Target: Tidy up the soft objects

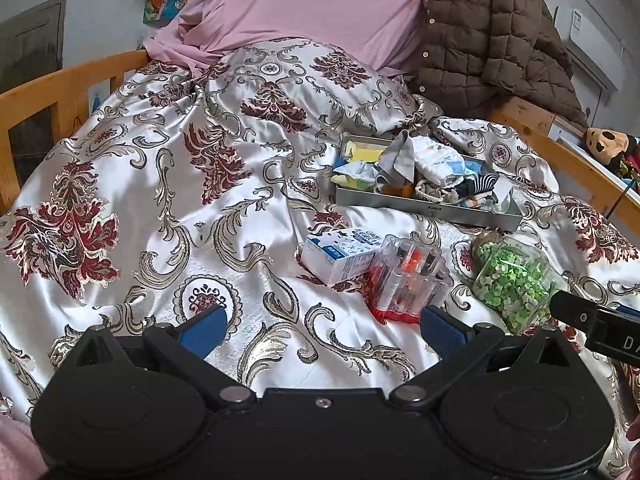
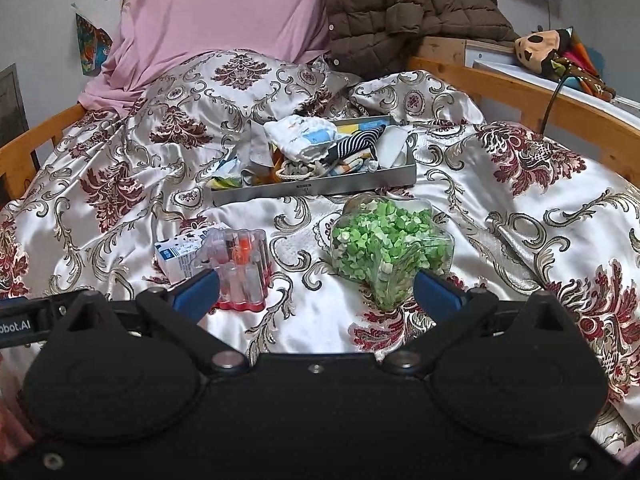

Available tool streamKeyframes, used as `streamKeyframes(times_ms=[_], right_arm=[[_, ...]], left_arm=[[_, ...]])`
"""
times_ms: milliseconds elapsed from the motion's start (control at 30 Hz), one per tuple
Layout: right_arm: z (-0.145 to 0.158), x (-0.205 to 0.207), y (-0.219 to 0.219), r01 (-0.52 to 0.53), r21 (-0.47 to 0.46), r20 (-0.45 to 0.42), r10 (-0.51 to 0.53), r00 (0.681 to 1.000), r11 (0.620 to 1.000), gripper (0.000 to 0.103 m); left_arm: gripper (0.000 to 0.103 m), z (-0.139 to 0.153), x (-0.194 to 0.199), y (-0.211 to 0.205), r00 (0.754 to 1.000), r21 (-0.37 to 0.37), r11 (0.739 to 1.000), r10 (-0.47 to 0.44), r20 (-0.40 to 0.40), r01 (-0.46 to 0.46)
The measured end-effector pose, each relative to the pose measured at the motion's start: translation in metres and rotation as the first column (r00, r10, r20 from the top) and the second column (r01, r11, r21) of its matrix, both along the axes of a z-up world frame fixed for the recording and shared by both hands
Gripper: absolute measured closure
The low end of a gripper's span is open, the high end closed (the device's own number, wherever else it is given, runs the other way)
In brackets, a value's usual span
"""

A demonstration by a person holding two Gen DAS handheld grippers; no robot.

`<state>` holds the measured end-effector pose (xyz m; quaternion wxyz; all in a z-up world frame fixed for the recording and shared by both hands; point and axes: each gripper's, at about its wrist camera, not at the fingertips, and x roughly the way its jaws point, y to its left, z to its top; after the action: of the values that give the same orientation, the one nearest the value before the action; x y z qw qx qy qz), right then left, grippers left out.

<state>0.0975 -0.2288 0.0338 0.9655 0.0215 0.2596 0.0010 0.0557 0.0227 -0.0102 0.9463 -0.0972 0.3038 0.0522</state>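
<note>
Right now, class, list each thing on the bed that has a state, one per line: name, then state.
Tray: filled with cloths, heaped above its rim.
Carton: lying on its side.
Clear case: shut, on the bedspread.
Jar: on its side, full of green bits.
Left hand-held gripper: open, empty.
Right hand-held gripper: open, empty.

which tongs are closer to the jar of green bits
Right. The right tongs are open with one blue finger beside the jar of green bits. The left tongs sit further left, in front of the clear red-based case.
</note>
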Motion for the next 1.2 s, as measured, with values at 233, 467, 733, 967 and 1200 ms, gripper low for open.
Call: streamKeyframes(times_ms=[233,467,733,967,1200], right_arm=[[-0.0026,0.0035,-0.0006,-0.002,-0.003,-0.012,0.002,1.0,1.0,0.001],[-0.0036,0.0047,0.0004,-0.003,-0.005,-0.018,0.003,1.0,1.0,0.001],[-0.0045,0.0052,0.0002,-0.002,-0.004,-0.022,0.002,1.0,1.0,0.001],[-0.006,0.005,0.0001,0.0,-0.004,-0.025,0.0,1.0,1.0,0.001],[-0.0057,0.0055,-0.0008,-0.001,-0.005,-0.025,0.001,1.0,1.0,0.001]], left_arm=[[0.001,-0.0005,0.0006,0.0001,1.0,0.001,1.0,0.0,-0.001,0.0],[0.001,-0.0026,0.0011,0.0004,1.0,0.003,1.0,0.0,-0.006,0.0],[0.001,-0.0035,0.0016,0.0008,1.0,0.006,1.0,-0.001,-0.012,0.001],[0.001,-0.0034,0.002,0.0007,1.0,0.007,1.0,0.0,-0.013,0.0],[0.001,-0.0042,0.002,0.0023,1.0,0.008,1.0,0.001,-0.017,-0.001]])
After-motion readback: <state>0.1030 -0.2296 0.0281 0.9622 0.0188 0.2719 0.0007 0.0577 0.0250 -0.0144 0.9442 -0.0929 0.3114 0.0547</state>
